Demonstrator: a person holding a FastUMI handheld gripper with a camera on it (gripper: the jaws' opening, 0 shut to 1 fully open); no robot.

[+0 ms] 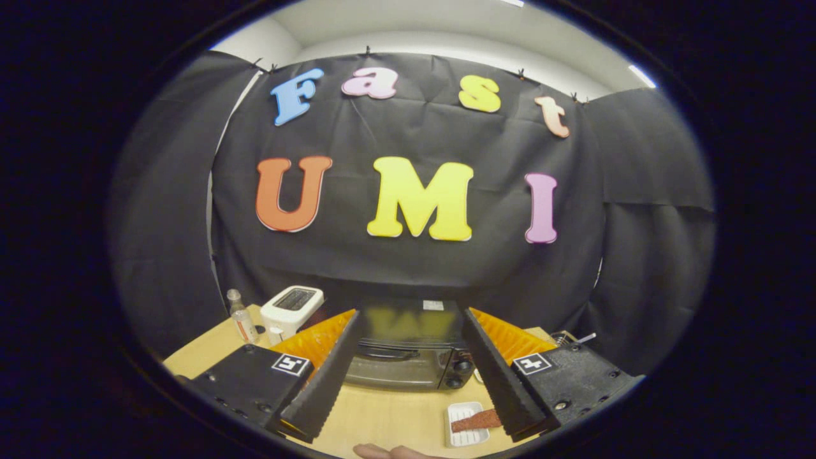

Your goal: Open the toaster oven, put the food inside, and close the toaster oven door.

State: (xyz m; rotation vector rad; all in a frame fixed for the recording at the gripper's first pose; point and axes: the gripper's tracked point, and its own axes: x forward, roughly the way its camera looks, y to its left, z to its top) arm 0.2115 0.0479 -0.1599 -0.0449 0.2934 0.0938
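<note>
A black toaster oven [408, 357] stands on the wooden table [382, 414] beyond my fingers, seen in the gap between them, with its door closed and its handle across the front. A small white tray [460, 438] lies on the table in front of the oven, next to the right finger, and a reddish-brown strip of food [477, 421] rests on it. My gripper [408, 376] is open, held above the table with nothing between its fingers.
A white pop-up toaster [291, 311] and a small clear bottle [241, 319] stand at the table's back left, beyond the left finger. A person's hand [389, 452] shows at the near edge of the table. Black cloth walls close in the booth behind.
</note>
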